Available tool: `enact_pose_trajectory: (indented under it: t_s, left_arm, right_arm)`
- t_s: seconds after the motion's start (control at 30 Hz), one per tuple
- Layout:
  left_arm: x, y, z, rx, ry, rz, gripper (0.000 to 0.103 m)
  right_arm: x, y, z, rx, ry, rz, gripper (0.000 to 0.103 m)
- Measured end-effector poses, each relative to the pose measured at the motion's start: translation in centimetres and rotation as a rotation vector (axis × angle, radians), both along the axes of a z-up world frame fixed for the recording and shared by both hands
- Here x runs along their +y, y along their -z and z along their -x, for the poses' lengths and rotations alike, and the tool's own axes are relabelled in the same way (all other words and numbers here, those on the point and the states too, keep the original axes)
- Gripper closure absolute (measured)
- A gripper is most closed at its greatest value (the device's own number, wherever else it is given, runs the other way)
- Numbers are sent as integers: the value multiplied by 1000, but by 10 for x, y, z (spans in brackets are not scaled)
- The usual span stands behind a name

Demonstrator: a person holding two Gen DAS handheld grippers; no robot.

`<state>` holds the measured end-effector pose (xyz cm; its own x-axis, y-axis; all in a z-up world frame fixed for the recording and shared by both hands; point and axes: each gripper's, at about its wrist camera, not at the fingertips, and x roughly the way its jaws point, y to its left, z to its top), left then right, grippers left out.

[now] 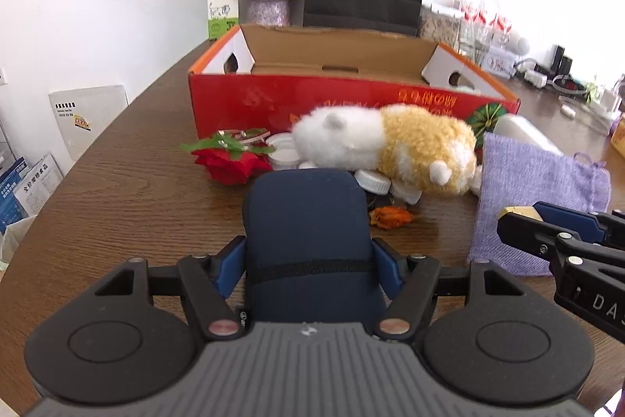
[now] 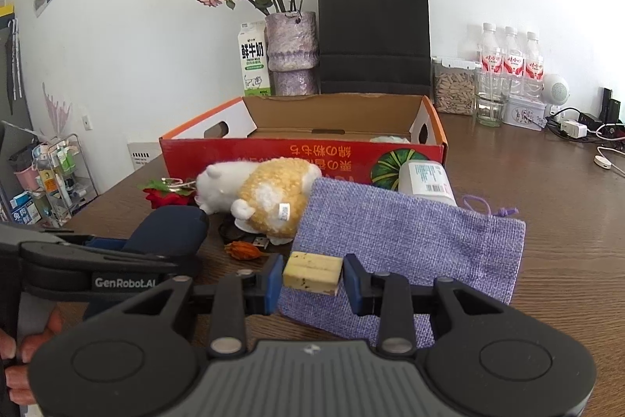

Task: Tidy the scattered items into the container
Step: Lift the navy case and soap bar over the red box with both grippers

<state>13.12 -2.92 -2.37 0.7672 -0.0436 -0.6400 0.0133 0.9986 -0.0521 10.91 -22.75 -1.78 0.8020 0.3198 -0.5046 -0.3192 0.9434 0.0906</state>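
Observation:
My left gripper [image 1: 308, 260] is shut on a navy blue soft case [image 1: 306, 233], held just above the wooden table; the case also shows in the right wrist view [image 2: 172, 229]. My right gripper [image 2: 312, 278] is shut on a small yellowish block [image 2: 312, 272] above a purple burlap pouch [image 2: 414, 245]. The open red cardboard box [image 1: 343, 96] stands behind the pile. In front of it lie a white-and-tan plush hamster [image 1: 386, 143], a red rose [image 1: 230, 159], white bottle caps [image 1: 373, 180], a dried orange flower [image 1: 390, 217] and a white bottle [image 2: 425, 180].
A milk carton [image 2: 253, 59], a purple vase with dried roses [image 2: 291, 53] and a black paper bag [image 2: 375, 34] stand behind the box. Water bottles [image 2: 511, 59], a jar, a glass and cables sit at the back right. A shelf rack [image 2: 58, 174] stands left of the table.

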Motion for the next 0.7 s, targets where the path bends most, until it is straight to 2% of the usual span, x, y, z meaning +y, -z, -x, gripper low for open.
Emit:
enact_pose_trajectory:
  t_s: [0.3,0.7]
  left_arm:
    - [6,-34,2,-145,2,39,36]
    - [8,-89,-40,-351,-35,117,39]
  right_arm:
    - [6,-27,-5,-90,-7,-30,71]
    - [19,-75,-57,-227,32,-92,71]
